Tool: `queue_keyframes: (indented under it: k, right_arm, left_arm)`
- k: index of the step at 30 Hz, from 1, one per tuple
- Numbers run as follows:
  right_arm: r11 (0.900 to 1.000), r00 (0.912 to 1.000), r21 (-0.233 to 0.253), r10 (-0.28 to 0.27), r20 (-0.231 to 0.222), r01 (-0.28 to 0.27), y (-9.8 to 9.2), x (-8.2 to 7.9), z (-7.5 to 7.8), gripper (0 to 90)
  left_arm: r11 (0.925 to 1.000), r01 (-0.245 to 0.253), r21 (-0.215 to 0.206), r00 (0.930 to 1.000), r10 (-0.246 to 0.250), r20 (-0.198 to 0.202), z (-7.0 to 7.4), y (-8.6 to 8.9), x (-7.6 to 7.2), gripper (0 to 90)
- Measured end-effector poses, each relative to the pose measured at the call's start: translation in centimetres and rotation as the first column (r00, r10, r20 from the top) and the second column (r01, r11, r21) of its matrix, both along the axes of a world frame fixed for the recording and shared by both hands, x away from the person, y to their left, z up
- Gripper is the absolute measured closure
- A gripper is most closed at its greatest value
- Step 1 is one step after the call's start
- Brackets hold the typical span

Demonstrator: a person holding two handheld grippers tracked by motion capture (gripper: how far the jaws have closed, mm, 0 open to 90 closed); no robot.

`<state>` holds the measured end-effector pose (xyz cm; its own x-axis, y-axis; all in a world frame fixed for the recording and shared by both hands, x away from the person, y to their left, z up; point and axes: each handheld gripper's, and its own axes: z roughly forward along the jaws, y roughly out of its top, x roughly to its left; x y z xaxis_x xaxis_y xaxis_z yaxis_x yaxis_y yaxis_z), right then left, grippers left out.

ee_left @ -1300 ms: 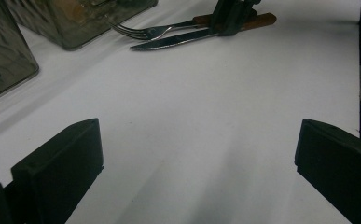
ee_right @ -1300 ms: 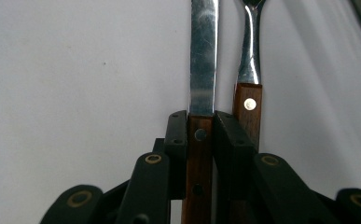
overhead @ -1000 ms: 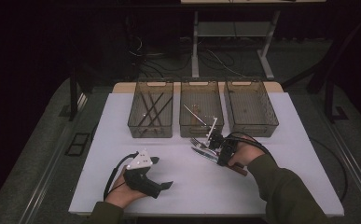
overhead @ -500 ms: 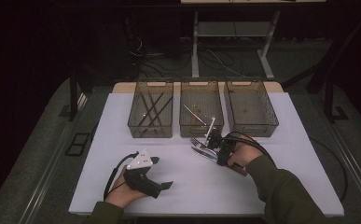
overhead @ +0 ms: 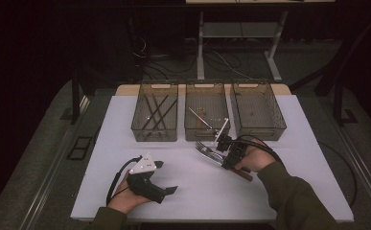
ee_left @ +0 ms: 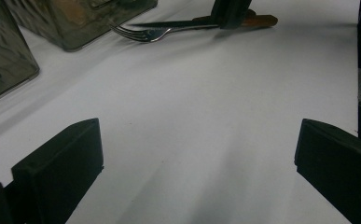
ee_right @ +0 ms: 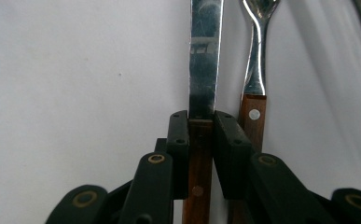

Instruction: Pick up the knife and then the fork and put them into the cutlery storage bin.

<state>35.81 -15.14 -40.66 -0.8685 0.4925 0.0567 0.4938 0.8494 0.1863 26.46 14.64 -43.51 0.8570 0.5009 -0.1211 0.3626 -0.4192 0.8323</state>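
A knife (ee_right: 205, 60) with a long, flat, bright steel blade and a dark brown wooden handle set with a pale rivet is clamped by the right gripper (ee_right: 201, 122), whose fingers (ee_right: 178, 135) are closed tight on the handle just behind the blade. The knife is seen low over the white bench (overhead: 269, 191) in front of the middle bin (overhead: 206, 125), with a fork (ee_right: 255, 70) of the same wood-and-steel make lying just beside it. The left gripper (ee_left: 197, 154) is held over bare bench nearer the person, its fingers (ee_left: 61, 163) spread wide with nothing between them.
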Motion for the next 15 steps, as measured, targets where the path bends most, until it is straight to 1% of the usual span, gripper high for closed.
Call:
queue_keyframes:
  k: [1, 3, 4, 8, 9, 10, 12, 13, 14, 15]
  right_arm:
    - [1.0, 1.0, 0.017, -0.005, 0.006, 0.005, -0.3, -0.1, 0.1, 77.0]
    - [0.998, 0.9999, 0.061, -0.015, 0.005, 0.014, -0.9, -0.2, 0.3, 76.9]
    - [0.996, 0.9997, 0.087, -0.023, 0.003, 0.022, -1.2, -0.3, 0.4, 77.0]
    - [0.985, 0.9984, 0.171, -0.045, 0.035, 0.038, -2.5, -0.6, 0.8, 76.9]
    - [0.978, 0.9975, 0.202, -0.058, 0.04, 0.049, -2.8, -0.8, 0.9, 76.9]
    - [0.975, 0.997, 0.218, -0.063, 0.045, 0.052, -3.1, -0.8, 1.0, 76.9]
    - [0.962, 0.9951, 0.266, -0.075, 0.064, 0.056, -3.9, -1.0, 1.1, 76.9]
    - [0.954, 0.9939, 0.294, -0.09, 0.064, 0.067, -4.3, -1.0, 1.1, 76.9]
    - [0.944, 0.9929, 0.319, -0.11, 0.044, 0.091, -4.5, -1.1, 1.1, 76.9]
    - [0.941, 0.9926, 0.327, -0.111, 0.047, 0.09, -4.9, -1.1, 1.1, 76.9]
  left_arm:
    - [1.0, 0.001, 0.001, 1.0, -0.001, 0.001, 0.0, 0.1, 0.0, 0.0]
    - [1.0, -0.001, -0.001, 1.0, 0.001, 0.002, 0.0, 0.2, 0.0, 0.0]
    - [1.0, -0.004, -0.003, 1.0, 0.004, 0.001, 0.0, 0.3, 0.0, 0.0]
    - [0.9999, -0.014, -0.007, 0.9999, 0.014, 0.003, 0.1, 0.6, 0.0, 0.0]
    - [0.9999, -0.016, -0.006, 0.9999, 0.016, 0.002, 0.1, 0.7, 0.1, 0.0]
    - [0.9998, -0.017, -0.008, 0.9998, 0.017, 0.004, 0.1, 0.7, 0.1, 0.0]
    - [0.9997, -0.023, -0.011, 0.9997, 0.023, 0.001, 0.2, 0.8, 0.1, 0.0]
    - [0.9996, -0.023, -0.013, 0.9997, 0.023, 0.001, 0.2, 0.8, 0.1, 0.0]
    - [0.9996, -0.023, -0.014, 0.9997, 0.023, 0.0, 0.1, 0.8, 0.1, 0.0]
    - [0.9997, -0.02, -0.01, 0.9998, 0.02, -0.002, 0.1, 0.7, 0.1, 0.0]
